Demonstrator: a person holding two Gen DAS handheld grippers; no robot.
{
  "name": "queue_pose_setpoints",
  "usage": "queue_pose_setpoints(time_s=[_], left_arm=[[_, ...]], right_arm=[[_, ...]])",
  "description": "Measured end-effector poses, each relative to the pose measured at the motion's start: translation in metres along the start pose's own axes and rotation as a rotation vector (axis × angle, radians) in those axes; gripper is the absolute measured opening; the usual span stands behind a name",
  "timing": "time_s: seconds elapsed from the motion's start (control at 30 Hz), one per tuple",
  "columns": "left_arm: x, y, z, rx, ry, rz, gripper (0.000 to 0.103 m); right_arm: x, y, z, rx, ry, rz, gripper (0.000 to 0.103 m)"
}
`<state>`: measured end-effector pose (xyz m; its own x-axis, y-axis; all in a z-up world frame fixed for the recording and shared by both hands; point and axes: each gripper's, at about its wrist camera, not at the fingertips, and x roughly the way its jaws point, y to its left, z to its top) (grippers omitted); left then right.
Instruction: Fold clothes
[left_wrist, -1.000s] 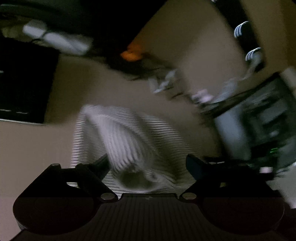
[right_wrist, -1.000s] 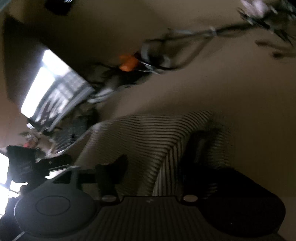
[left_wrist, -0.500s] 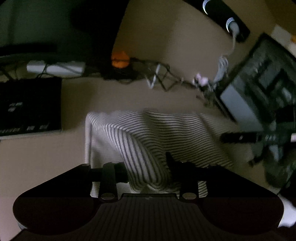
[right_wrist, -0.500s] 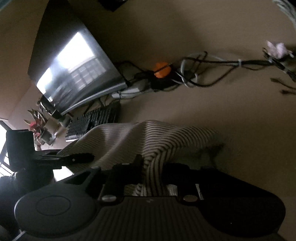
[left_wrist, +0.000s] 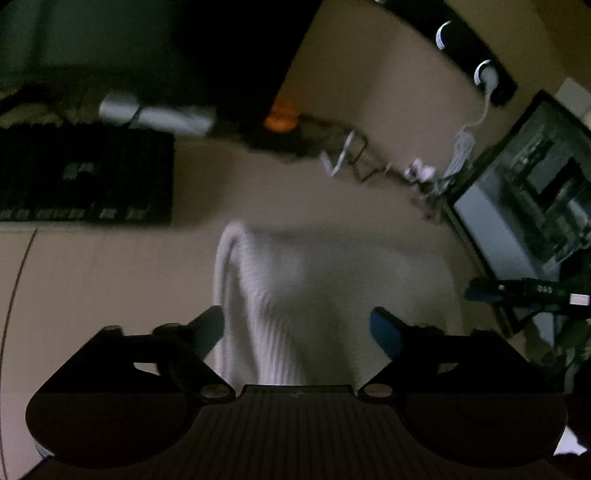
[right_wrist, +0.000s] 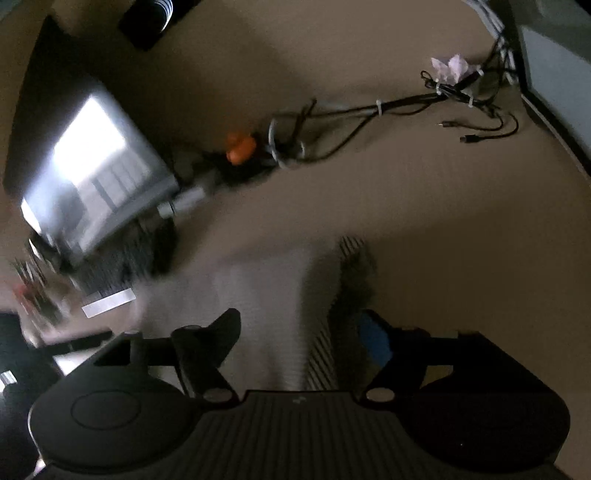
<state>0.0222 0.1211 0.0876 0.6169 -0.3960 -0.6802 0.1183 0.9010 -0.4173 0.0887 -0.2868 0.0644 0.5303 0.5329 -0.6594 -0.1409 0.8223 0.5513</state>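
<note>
Much of the striped cloth (left_wrist: 332, 295) is blurring out, its near end hiding under both claws. It is lying on a tan desk (left_wrist: 92, 288), with a keyboard (left_wrist: 85, 177) far left and cables (right_wrist: 369, 110) far behind. The left claw (left_wrist: 295, 328) and right claw (right_wrist: 299, 332) are opening wide, cloth lying loose between their fingers.

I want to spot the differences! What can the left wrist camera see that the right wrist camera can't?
Only the left wrist view shows the black keyboard clearly. Only the right wrist view shows a bright screen and loose black cables. Both show the striped garment lying between opening jaws, and an orange object on the tan table.
</note>
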Motion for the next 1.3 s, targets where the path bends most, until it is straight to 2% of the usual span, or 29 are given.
queue_pose_setpoints(time_s=[0.07, 0.13, 0.2, 0.27, 0.3, 0.4, 0.47, 0.57, 0.6, 0.67, 0.77, 0.87, 0.97, 1.03, 1.1, 1.13, 1.2, 1.3], left_arm=[[0.013, -0.006, 0.005, 0.014, 0.024, 0.014, 0.094], [0.031, -0.006, 0.007, 0.003, 0.072, 0.029, 0.094], [0.05, -0.004, 0.008, -0.024, 0.12, 0.024, 0.094], [0.068, -0.003, 0.01, -0.051, 0.161, 0.012, 0.091], [0.069, -0.007, 0.018, -0.064, 0.138, -0.029, 0.092], [0.064, -0.022, 0.046, -0.025, 0.023, -0.057, 0.093], [0.059, -0.026, 0.058, 0.048, -0.031, 0.035, 0.093], [0.054, -0.016, 0.056, 0.069, -0.005, 0.115, 0.093], [0.053, -0.012, 0.055, 0.069, 0.006, 0.132, 0.094], [0.052, 0.002, 0.041, -0.007, 0.055, 0.061, 0.095], [0.062, 0.006, 0.02, -0.052, 0.104, 0.043, 0.095], [0.07, 0.003, 0.01, -0.085, 0.121, -0.014, 0.095], [0.068, -0.009, 0.022, -0.099, 0.07, -0.091, 0.095], [0.057, -0.016, 0.039, -0.1, -0.011, -0.135, 0.095], [0.047, -0.024, 0.056, -0.097, -0.09, -0.173, 0.095], [0.044, -0.027, 0.062, -0.068, -0.121, -0.142, 0.095], [0.042, -0.031, 0.07, -0.005, -0.14, -0.005, 0.095], [0.051, -0.031, 0.063, 0.074, -0.091, 0.164, 0.095]], right_arm=[[0.01, -0.003, 0.008, 0.059, -0.013, 0.026, 0.076], [0.029, -0.007, 0.013, 0.083, 0.002, 0.012, 0.078], [0.049, -0.01, 0.017, 0.103, 0.046, 0.013, 0.078], [0.068, -0.005, 0.025, 0.094, 0.09, 0.065, 0.078], [0.072, 0.003, 0.033, 0.075, 0.065, 0.078, 0.078], [0.071, 0.023, 0.059, 0.038, -0.037, 0.124, 0.078], [0.07, 0.034, 0.07, -0.041, -0.065, 0.09, 0.08], [0.068, 0.039, 0.069, -0.169, -0.057, -0.038, 0.084], [0.065, 0.034, 0.065, -0.173, -0.047, -0.051, 0.084], [0.06, 0.023, 0.053, -0.154, -0.037, -0.072, 0.084], [0.054, 0.012, 0.032, -0.129, -0.03, -0.114, 0.085], [0.044, 0.014, 0.007, -0.187, -0.038, -0.149, 0.085], [0.048, 0.031, -0.017, -0.34, 0.0, -0.19, 0.084], [0.06, 0.044, -0.026, -0.433, 0.013, -0.23, 0.084], [0.073, 0.052, -0.027, -0.469, 0.013, -0.244, 0.084], [0.08, 0.055, -0.027, -0.478, 0.013, -0.25, 0.084], [0.089, 0.056, -0.025, -0.482, 0.011, -0.276, 0.085], [0.089, 0.059, -0.026, -0.523, -0.018, -0.329, 0.09]])
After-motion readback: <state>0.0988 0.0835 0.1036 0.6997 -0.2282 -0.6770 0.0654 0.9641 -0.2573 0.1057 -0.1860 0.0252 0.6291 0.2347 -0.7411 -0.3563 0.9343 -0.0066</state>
